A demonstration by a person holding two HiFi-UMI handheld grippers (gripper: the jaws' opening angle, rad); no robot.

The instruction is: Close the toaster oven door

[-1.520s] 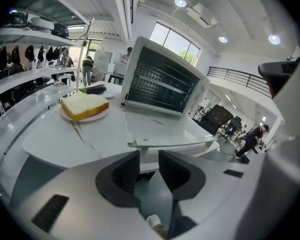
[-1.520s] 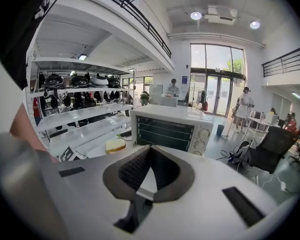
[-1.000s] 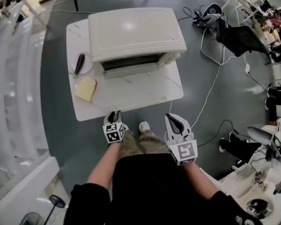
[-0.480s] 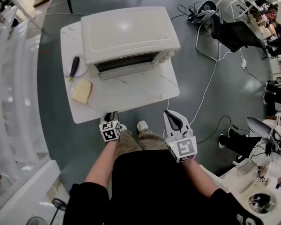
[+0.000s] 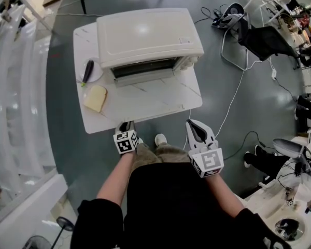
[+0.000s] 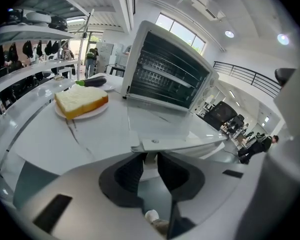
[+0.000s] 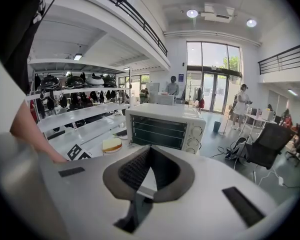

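Head view: left gripper (image 5: 126, 125) sits at the near edge of the table (image 5: 145, 110), fingers closing about a white piece (image 6: 150, 159) under the open door (image 6: 185, 142), probably to lift it; oven (image 5: 150, 35) stands behind; right gripper (image 5: 194, 126) waits aside, fingers pressed together, empty

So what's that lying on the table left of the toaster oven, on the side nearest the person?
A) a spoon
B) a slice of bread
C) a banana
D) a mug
B: a pale, thick slice of bread lies beside the toaster oven, with a dark eggplant further back.
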